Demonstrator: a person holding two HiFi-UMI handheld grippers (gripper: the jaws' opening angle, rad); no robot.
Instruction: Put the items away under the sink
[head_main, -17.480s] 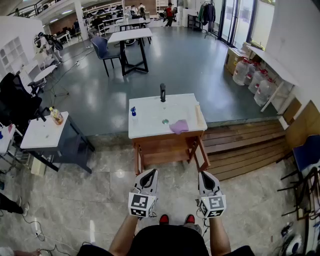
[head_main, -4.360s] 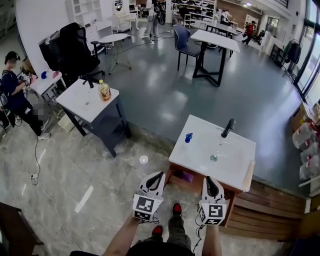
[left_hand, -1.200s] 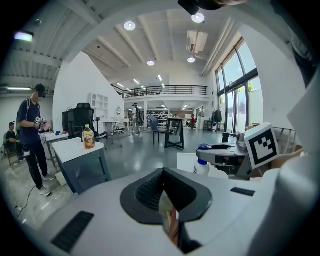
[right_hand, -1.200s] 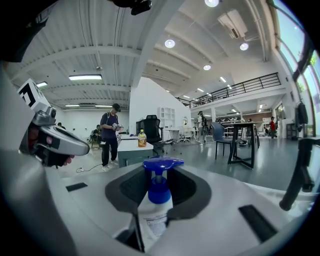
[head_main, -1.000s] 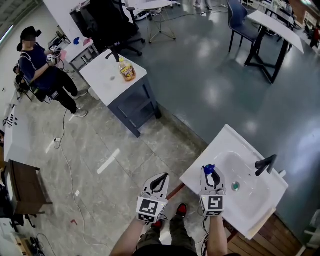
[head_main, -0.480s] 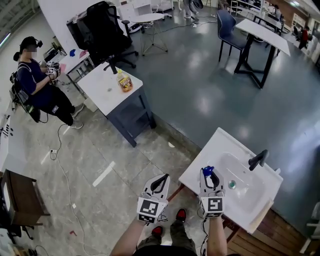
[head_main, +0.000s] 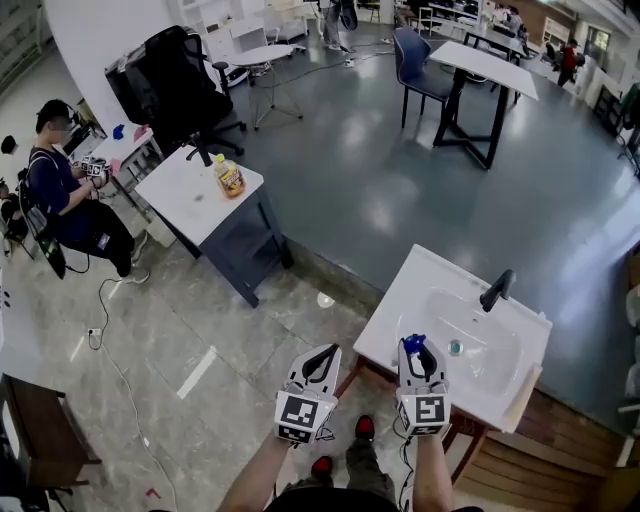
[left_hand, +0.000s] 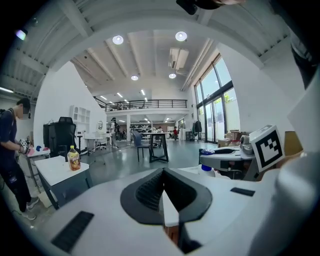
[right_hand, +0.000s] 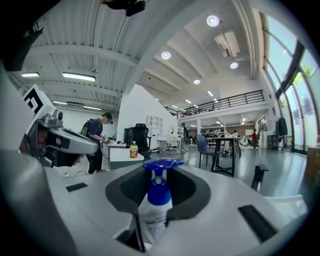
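Observation:
A white pump bottle with a blue top (head_main: 413, 343) stands at the near left part of the white sink top (head_main: 400, 290). My right gripper (head_main: 420, 354) has its jaws around it. In the right gripper view the bottle (right_hand: 159, 195) fills the gap of the right gripper (right_hand: 160, 186), with the dark pads against both its sides. My left gripper (head_main: 320, 358) hangs beside the sink's left corner with nothing in it. In the left gripper view the left gripper (left_hand: 164, 192) has its jaws nearly together. The wooden cabinet (head_main: 468, 442) under the sink shows only as an edge.
A black faucet (head_main: 493, 290) rises at the far side of the basin. A grey-legged side table (head_main: 185, 205) with a yellow drink bottle (head_main: 230, 178) stands to the left. A seated person (head_main: 65, 195) and a black office chair (head_main: 170, 85) are beyond it.
Over the last second the view swung, so the sink sits more to the right. The right gripper stays around the pump bottle. Earlier, both grippers hung shut away from the sink.

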